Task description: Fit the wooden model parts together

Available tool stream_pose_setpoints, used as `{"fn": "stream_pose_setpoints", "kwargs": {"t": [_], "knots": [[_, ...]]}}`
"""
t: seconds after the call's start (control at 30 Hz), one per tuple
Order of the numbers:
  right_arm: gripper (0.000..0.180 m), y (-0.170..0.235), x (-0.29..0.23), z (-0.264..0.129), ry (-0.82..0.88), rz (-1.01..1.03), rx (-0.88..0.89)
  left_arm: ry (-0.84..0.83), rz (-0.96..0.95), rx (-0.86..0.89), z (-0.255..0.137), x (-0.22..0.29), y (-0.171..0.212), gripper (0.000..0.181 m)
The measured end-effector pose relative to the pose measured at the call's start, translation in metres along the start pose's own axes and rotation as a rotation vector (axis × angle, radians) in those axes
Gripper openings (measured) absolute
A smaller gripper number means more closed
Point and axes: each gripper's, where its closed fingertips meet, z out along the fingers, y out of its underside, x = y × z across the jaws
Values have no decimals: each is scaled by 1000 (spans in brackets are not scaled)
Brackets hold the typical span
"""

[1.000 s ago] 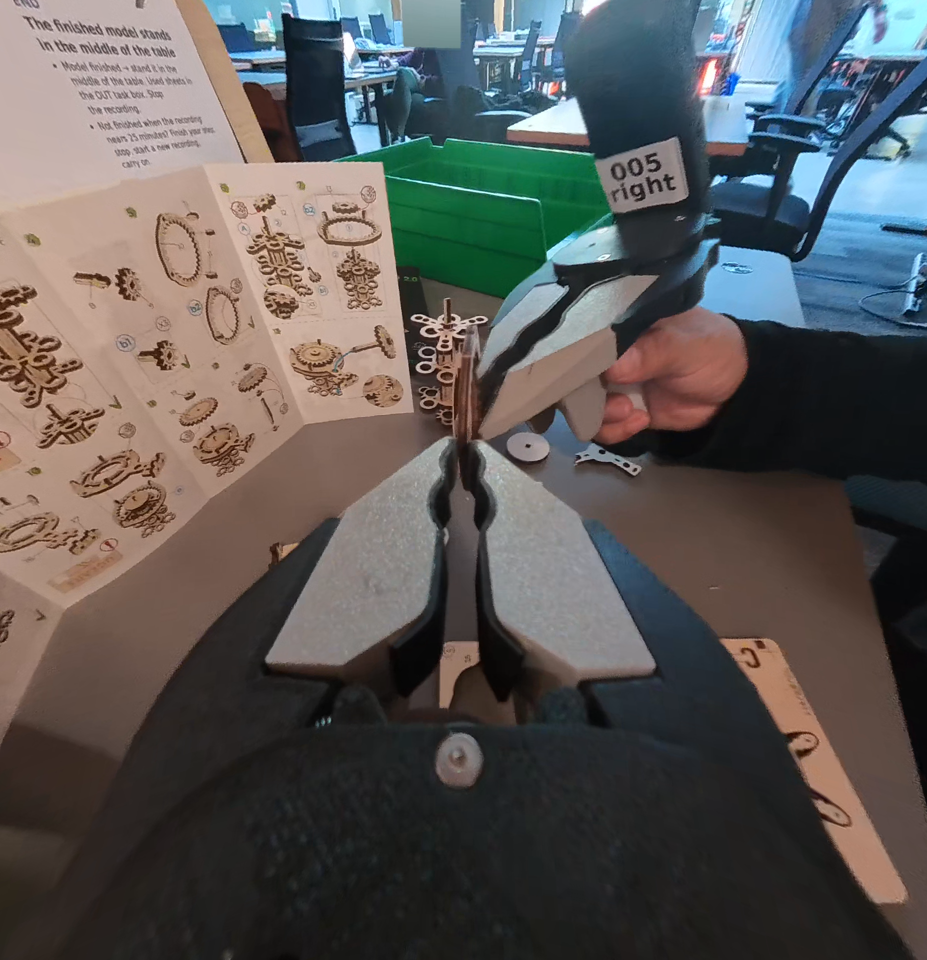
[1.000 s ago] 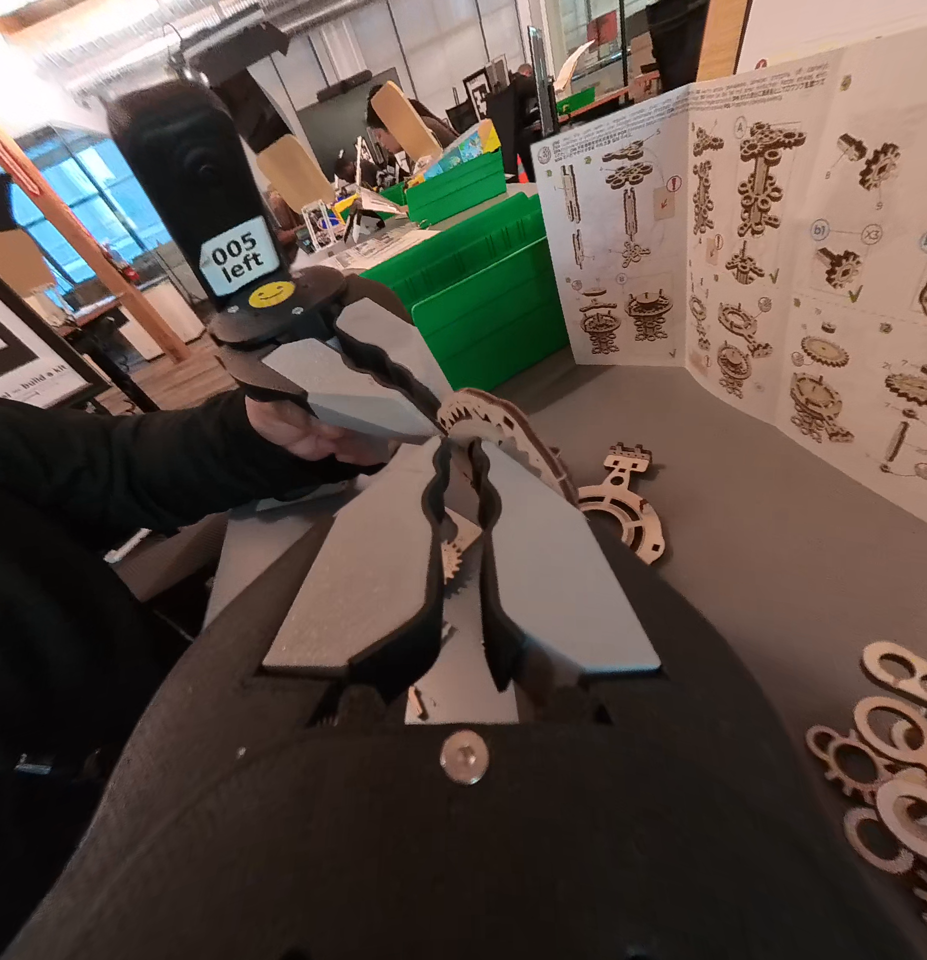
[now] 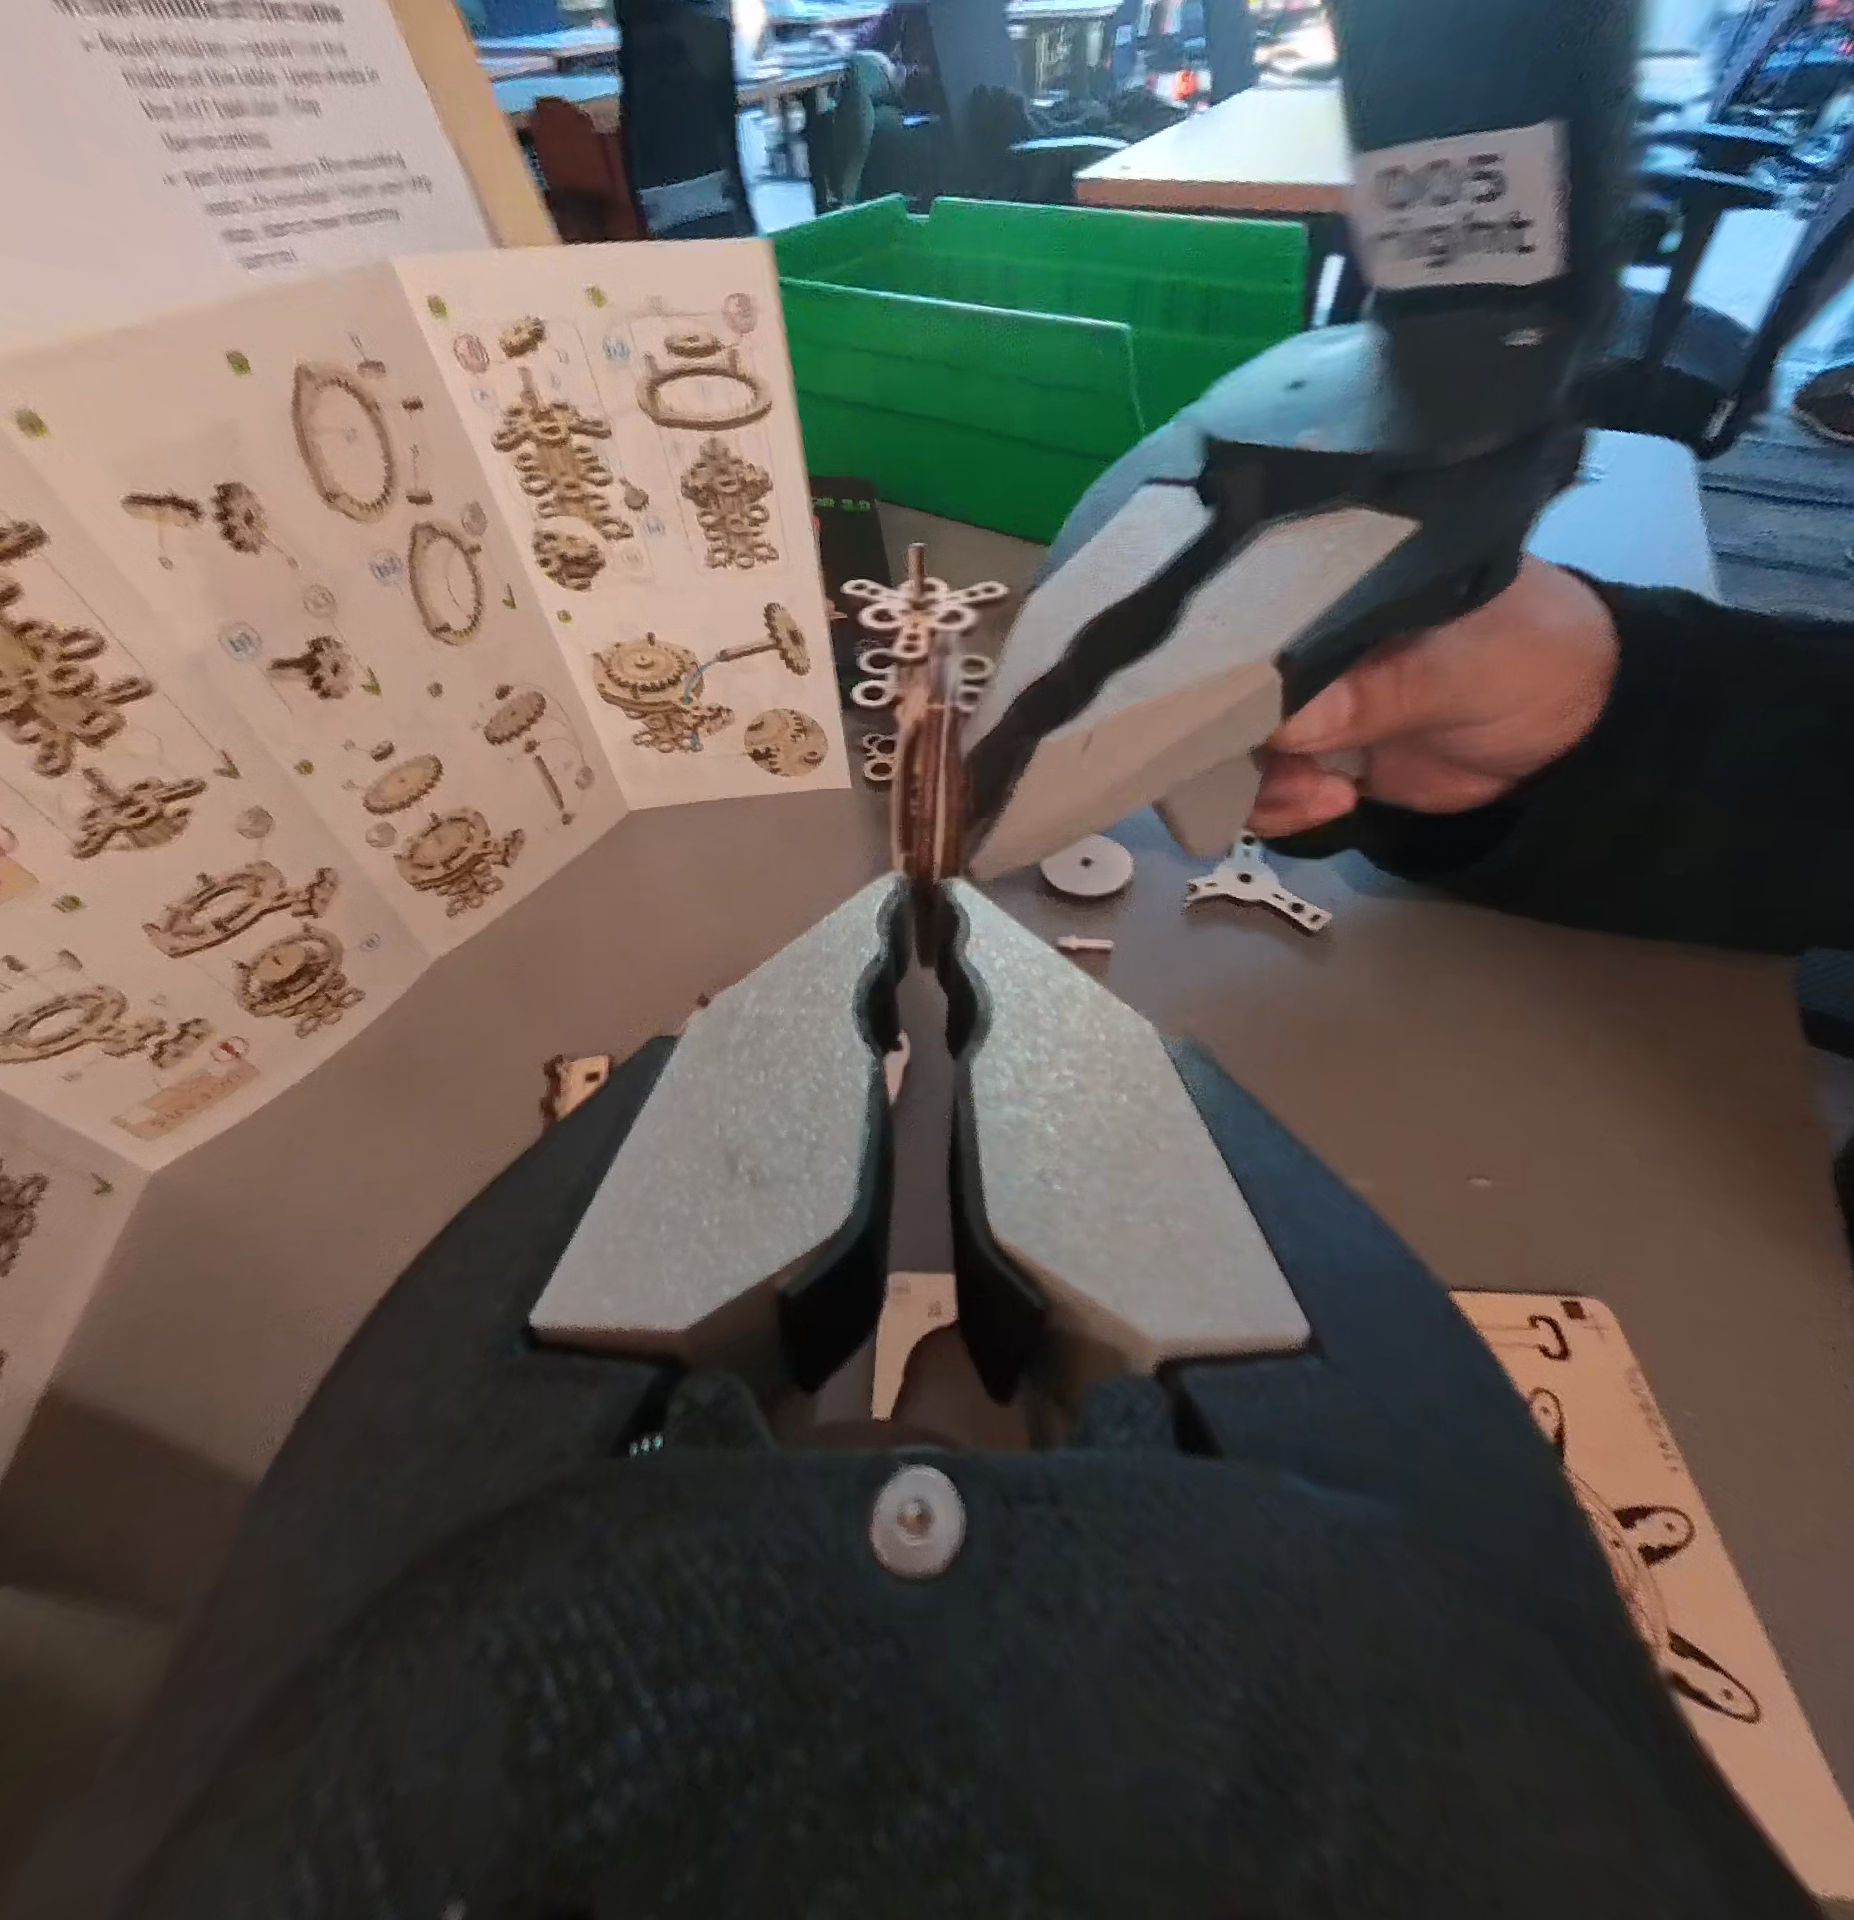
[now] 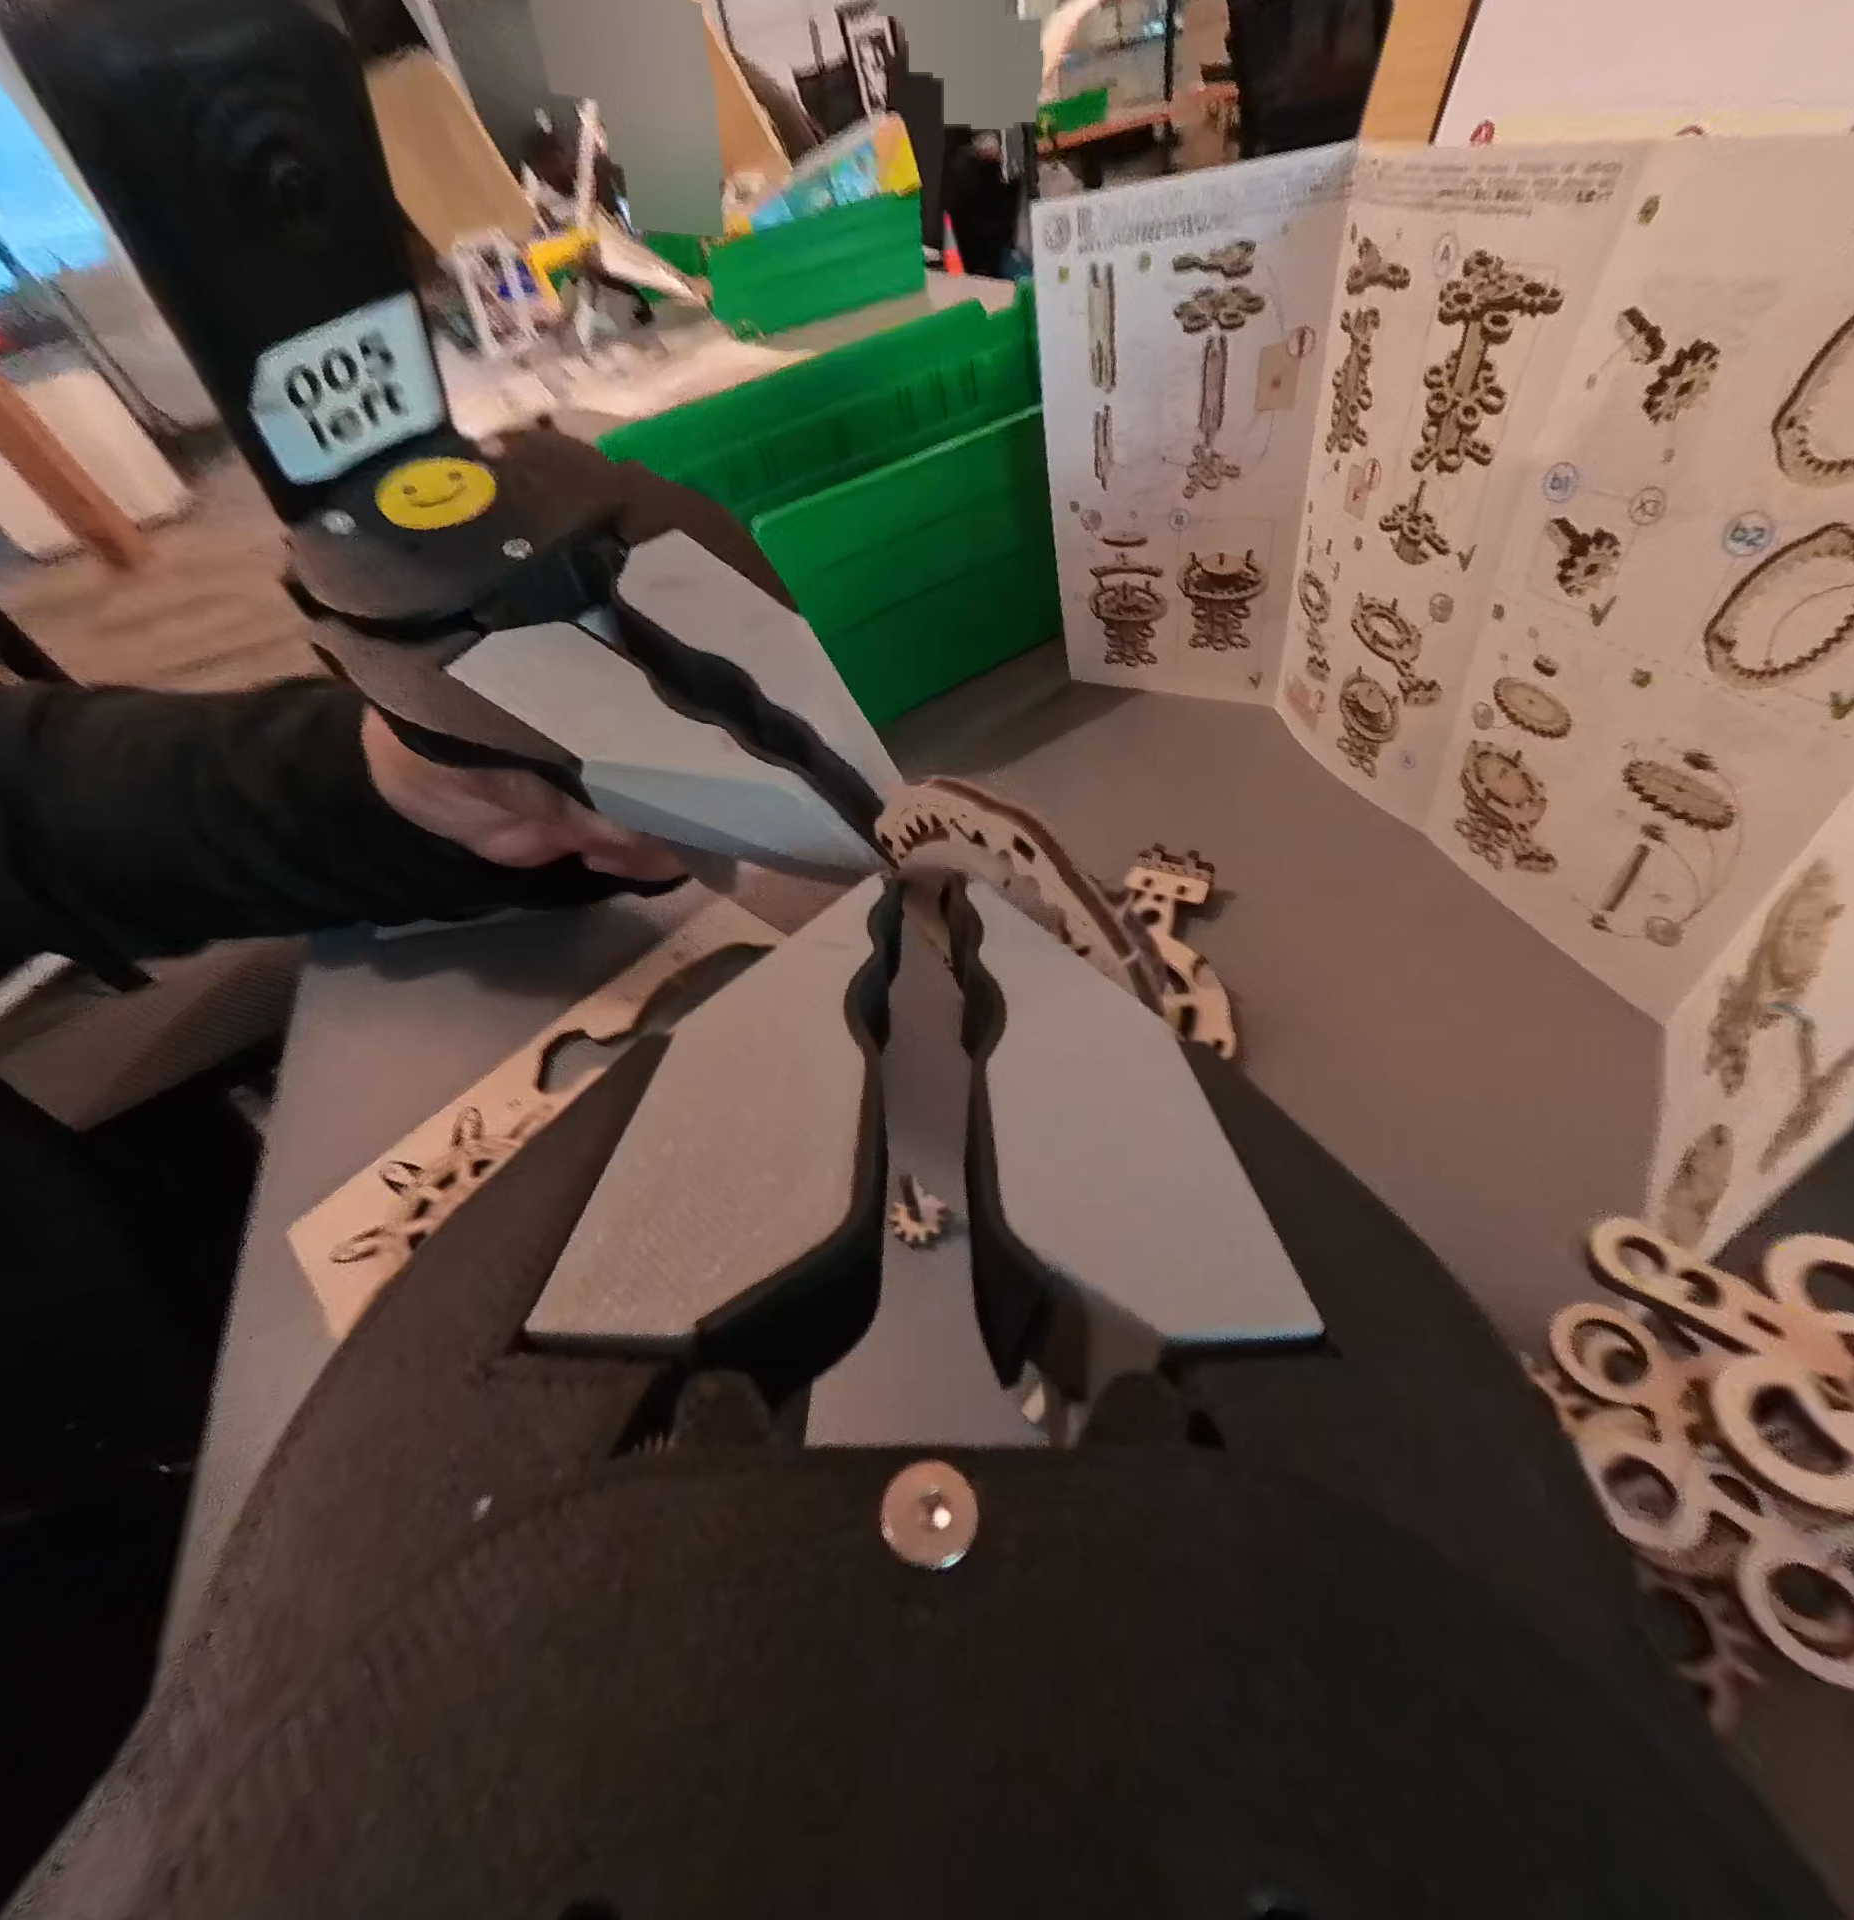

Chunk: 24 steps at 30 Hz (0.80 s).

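Looking along my left gripper in the left wrist view, I see its fingertips clenched on the lower edge of the wooden gear ring, which stands edge-on at centre frame. My right gripper comes in from the upper right, its tips pinched on the same ring. Behind, the folded instruction sheet stands at left and a green bin sits at top centre.

From the right wrist view, my right gripper grips the toothed ring at centre, with the left gripper clamping it from the upper left. A small gear lies on the grey table between my fingers.
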Motion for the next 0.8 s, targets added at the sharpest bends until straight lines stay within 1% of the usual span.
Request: {"fn": "stream_pose_setpoints", "kwargs": {"t": [0.03,0.07,0.1,0.13,0.17,0.23,0.27,0.33,0.4,0.43,0.5,0.53,0.57,0.63,0.67,0.73,0.8], "knots": [[9,2,3,-1,45,-43,-19,-12,1,3,-1,-3,-1,0],[21,0,3,-4,70,-91,-14,-12,-17,14,-3,-6,-3,0],[21,-4,1,-9,73,-132,7,9,-53,27,-4,-8,-5,0],[20,-10,1,-15,77,-162,33,40,-98,36,-6,-9,-5,0],[23,-16,5,-23,101,-180,59,78,-144,34,-7,-9,-3,0],[38,-23,16,-39,129,-190,90,212,-257,24,-10,-3,1,0],[44,-23,17,-44,101,-175,93,255,-324,47,-12,-5,0,0],[47,-14,11,-46,-12,-120,55,360,-423,76,-19,-3,-5,0],[44,-8,20,-43,5,-75,16,340,-459,107,-23,-12,-9,0],[38,-8,19,-42,-6,-76,22,314,-452,106,-23,-15,-8,0],[13,-19,8,-43,-33,-112,81,270,-418,111,-24,-18,-10,0],[10,-24,5,-44,-27,-128,116,270,-414,120,-25,-17,-12,0],[14,-28,3,-43,-14,-136,137,273,-414,126,-25,-15,-14,0],[29,-26,2,-38,14,-149,121,279,-412,123,-23,-12,-15,0],[32,-23,-1,-33,18,-167,96,274,-412,121,-22,-11,-14,0],[32,-20,-6,-25,61,-233,70,256,-406,117,-21,-12,-12,0],[41,-20,-9,-14,144,-274,63,222,-404,123,-19,-15,-11,0]]}}
